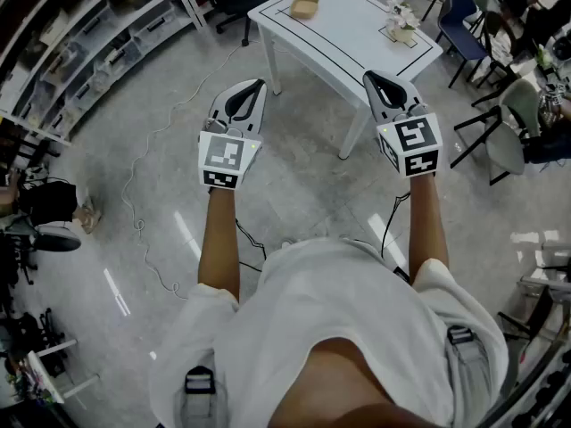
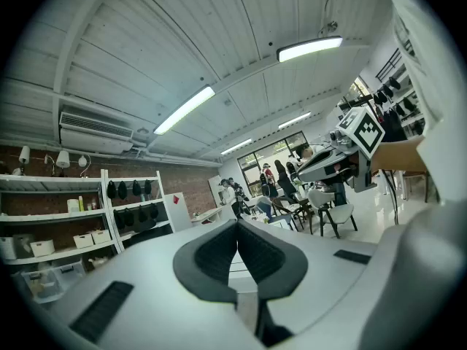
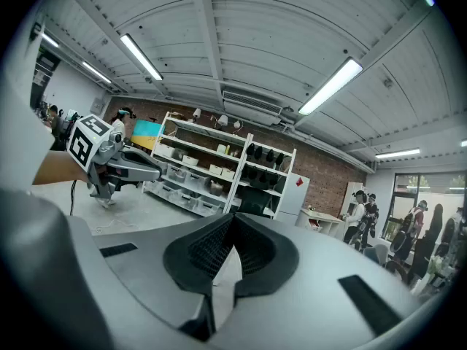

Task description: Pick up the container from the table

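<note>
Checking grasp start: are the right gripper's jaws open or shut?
Shut. On the right gripper the jaws meet at their tips, nothing between them.

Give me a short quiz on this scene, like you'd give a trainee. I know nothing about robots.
1. Where is the tan container? A: on the white table. B: in the left hand-held gripper. C: in the right hand-held gripper.
2. True or false: the right hand-held gripper touches the white table.
3. Fill in: the jaws of both hand-held grippers are ___, with nothing between them.
Key: 1 A; 2 false; 3 shut.
</note>
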`<state>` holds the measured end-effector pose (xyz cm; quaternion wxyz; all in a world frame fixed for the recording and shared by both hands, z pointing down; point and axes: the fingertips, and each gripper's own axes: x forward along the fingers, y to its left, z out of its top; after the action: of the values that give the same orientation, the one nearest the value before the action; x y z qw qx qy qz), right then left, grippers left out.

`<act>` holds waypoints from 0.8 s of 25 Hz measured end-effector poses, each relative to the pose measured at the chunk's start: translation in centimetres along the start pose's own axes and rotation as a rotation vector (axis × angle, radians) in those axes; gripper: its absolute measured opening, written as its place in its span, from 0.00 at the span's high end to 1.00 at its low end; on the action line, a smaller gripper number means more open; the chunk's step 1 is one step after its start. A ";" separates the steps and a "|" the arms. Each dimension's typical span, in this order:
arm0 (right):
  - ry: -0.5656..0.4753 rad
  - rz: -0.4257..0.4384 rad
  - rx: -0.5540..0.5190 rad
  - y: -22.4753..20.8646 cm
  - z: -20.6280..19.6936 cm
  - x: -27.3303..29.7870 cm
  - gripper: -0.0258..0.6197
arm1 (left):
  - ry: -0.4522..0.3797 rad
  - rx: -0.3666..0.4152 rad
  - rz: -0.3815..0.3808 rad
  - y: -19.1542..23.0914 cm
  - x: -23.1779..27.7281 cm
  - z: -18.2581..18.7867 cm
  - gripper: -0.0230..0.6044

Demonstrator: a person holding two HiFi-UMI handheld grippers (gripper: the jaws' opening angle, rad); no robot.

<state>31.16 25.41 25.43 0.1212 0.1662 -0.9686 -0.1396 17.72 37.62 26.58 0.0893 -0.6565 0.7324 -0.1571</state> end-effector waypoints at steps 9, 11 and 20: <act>-0.010 -0.040 0.045 3.3 1.3 1.4 0.94 | -0.001 0.004 -0.019 2.6 -2.1 -1.5 0.94; -0.018 -0.046 0.077 4.2 1.5 1.8 0.94 | -0.004 0.005 -0.028 3.2 -2.5 -2.1 0.94; -0.009 -0.050 0.099 5.1 1.1 6.1 0.94 | 0.001 -0.026 -0.042 7.1 -0.9 -5.0 0.94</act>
<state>23.79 28.09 27.17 0.1051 0.1956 -0.9704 -0.0954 9.55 39.72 28.69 0.0768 -0.6728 0.7204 -0.1498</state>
